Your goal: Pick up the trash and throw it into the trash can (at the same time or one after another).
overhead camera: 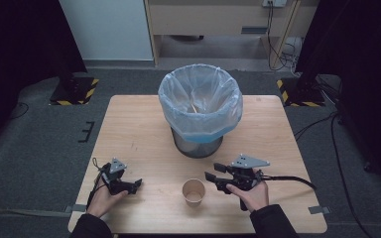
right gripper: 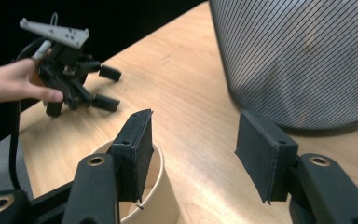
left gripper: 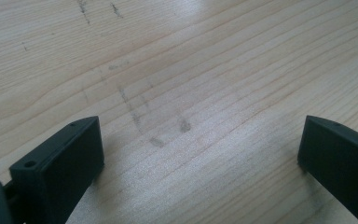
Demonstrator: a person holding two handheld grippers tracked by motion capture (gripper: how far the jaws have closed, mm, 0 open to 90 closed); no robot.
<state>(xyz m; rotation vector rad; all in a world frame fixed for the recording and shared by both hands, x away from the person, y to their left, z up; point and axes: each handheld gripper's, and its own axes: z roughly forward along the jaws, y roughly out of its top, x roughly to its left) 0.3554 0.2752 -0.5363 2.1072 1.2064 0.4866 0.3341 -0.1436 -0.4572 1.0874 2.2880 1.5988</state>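
a: paper cup (overhead camera: pixel 194 191), brown, upright, open mouth up, near the front edge of the wooden table (overhead camera: pixel 129 129); it stands between the two grippers, well short of the mesh bin (overhead camera: pixel 197 144) with its pale blue liner (overhead camera: pixel 198 99).

b: and the right gripper (overhead camera: pixel 218 177)?

a: jaws apart, nothing clamped; in the right gripper view one pad (right gripper: pixel 135 151) sits over the cup's rim (right gripper: pixel 161 156), the other pad (right gripper: pixel 261 154) out over bare wood; no contact that i can make out.

b: the left gripper (overhead camera: pixel 131 186)?

a: jaws spread wide over bare table, empty; it lies well to the cup's left.

b: how would the cup handle?

a: likely very light, thin-walled, easily crushed or tipped; i'd judge a gentle pinch across the wall just under the rolled rim safest, since the rim stiffens it; squeeze lower and the wall may buckle.

b: any print or label?

a: none readable; the cup looks plain, and so do the bin and liner.
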